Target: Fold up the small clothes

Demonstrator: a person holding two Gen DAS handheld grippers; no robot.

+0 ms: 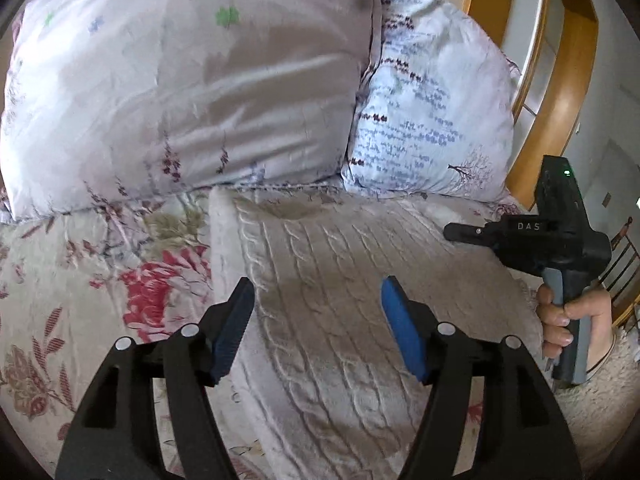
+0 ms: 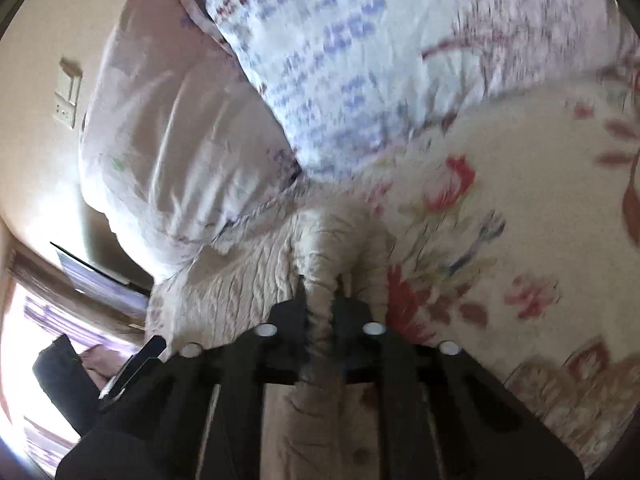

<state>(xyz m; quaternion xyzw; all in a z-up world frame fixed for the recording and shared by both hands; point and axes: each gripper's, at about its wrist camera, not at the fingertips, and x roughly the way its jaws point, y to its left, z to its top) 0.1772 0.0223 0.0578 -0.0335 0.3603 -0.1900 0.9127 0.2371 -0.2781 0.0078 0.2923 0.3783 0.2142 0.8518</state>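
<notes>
Soft, floppy sweater (image 1: 320,280) below the pillow (image 1: 180,100): right gripper (image 2: 320,304) clenched on its bunched edge, left gripper (image 1: 316,320) spread wide.

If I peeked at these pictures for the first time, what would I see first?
Probably the cream cable-knit sweater spread on the flowery bedspread, right in the middle. The left gripper hovers open over it, while the right gripper pinches a bunch of its fabric. Behind sit two big pillows.
</notes>
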